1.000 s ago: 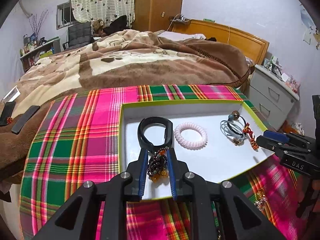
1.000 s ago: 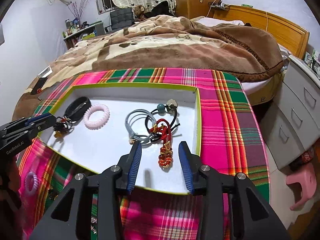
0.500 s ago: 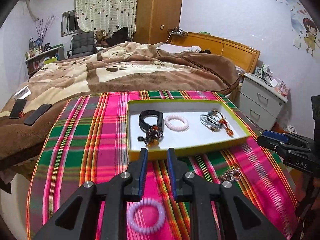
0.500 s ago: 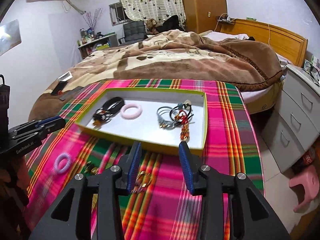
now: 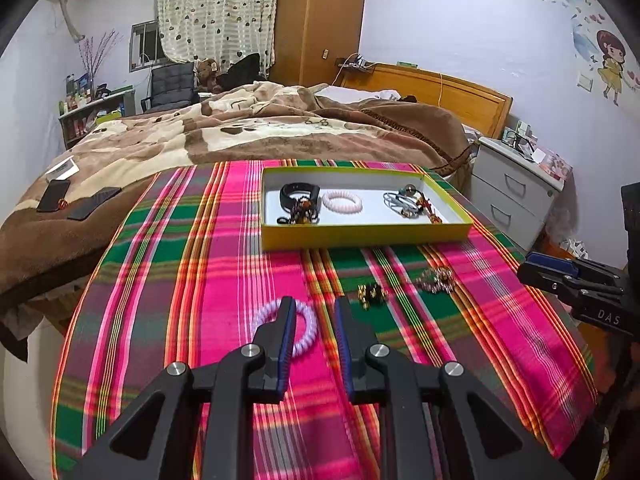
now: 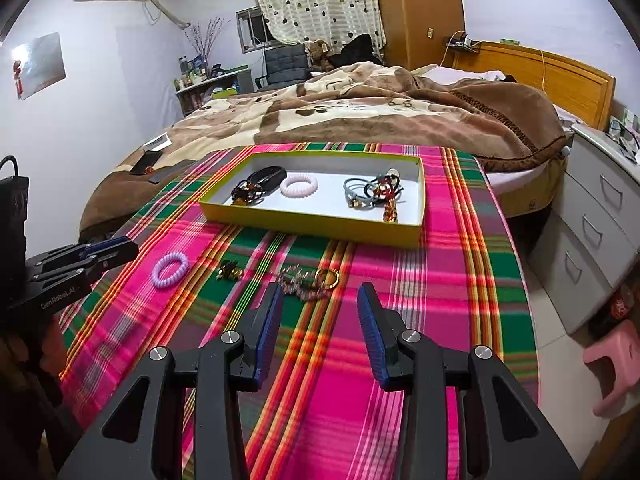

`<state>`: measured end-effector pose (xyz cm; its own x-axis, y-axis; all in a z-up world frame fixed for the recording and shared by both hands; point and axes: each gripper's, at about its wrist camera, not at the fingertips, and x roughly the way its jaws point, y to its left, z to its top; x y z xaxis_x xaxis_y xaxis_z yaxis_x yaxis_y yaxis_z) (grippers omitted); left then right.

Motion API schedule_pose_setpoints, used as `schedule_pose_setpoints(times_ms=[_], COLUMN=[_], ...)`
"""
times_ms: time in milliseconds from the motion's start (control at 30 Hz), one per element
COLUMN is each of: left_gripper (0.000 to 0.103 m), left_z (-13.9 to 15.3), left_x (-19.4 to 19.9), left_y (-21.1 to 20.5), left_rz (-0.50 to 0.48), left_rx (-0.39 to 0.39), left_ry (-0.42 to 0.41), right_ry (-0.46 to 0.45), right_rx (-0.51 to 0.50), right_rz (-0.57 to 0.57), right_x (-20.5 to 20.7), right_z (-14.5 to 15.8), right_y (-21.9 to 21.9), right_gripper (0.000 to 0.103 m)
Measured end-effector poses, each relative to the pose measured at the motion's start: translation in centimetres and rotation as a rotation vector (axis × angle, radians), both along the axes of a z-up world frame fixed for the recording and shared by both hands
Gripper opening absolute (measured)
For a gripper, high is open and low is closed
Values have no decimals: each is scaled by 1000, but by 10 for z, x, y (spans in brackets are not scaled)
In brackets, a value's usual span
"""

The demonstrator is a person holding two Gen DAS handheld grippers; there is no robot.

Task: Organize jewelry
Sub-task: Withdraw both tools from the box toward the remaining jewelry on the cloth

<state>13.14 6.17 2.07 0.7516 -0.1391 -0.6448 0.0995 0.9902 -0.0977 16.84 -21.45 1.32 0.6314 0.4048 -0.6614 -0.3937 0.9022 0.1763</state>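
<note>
- Plaid cloth [image 6: 460, 264] covers the table; yellow tray [image 6: 312, 222] sits on its far part, in front of the bed [image 6: 360, 112].
- Tray holds black band [image 5: 298, 192], beaded bracelet [image 5: 302, 212], pink coil tie [image 5: 342, 202], grey hair ties [image 5: 398, 202] and a red charm [image 6: 390, 204].
- Loose on the cloth, nearer than the tray: purple coil tie [image 6: 170, 269], dark clip [image 6: 229, 271], bead chain [image 6: 298, 280], gold ring [image 6: 327, 277].
- Left gripper [image 5: 314, 316] partly open, nothing between fingers, above the purple tie's right side.
- Right gripper [image 6: 319, 304] wide open, empty, just short of chain and ring.
</note>
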Motion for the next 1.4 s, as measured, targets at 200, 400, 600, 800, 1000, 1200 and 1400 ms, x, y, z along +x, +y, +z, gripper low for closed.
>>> schedule_pose_setpoints(times_ms=[200, 400, 600, 800, 1000, 1200, 1400], left_gripper=[19, 19, 19, 19, 25, 25, 25], left_z=[-6, -12, -15, -19, -24, -25, -24], left_x=[-11, -12, -7, -1, 9, 22, 32], left_y=[-1, -2, 0, 9, 11, 1, -1], left_rz=[-1, -3, 3, 24, 24, -19, -29], left_rx=[-13, -19, -15, -11, -11, -13, -17], left_ry=[17, 33, 39, 48, 67, 74, 71], right_ry=[14, 18, 26, 35, 47, 54, 53], right_rx=[4, 3, -7, -28, -53, -86, -114], right_rz=[9, 13, 20, 35, 71, 104, 134], right_x=[-9, -8, -2, 7, 19, 33, 46], right_z=[-6, -10, -14, -18, -24, -32, -37], right_y=[0, 1, 5, 10, 22, 34, 41], right_gripper=[40, 40, 42, 42, 42, 43, 43])
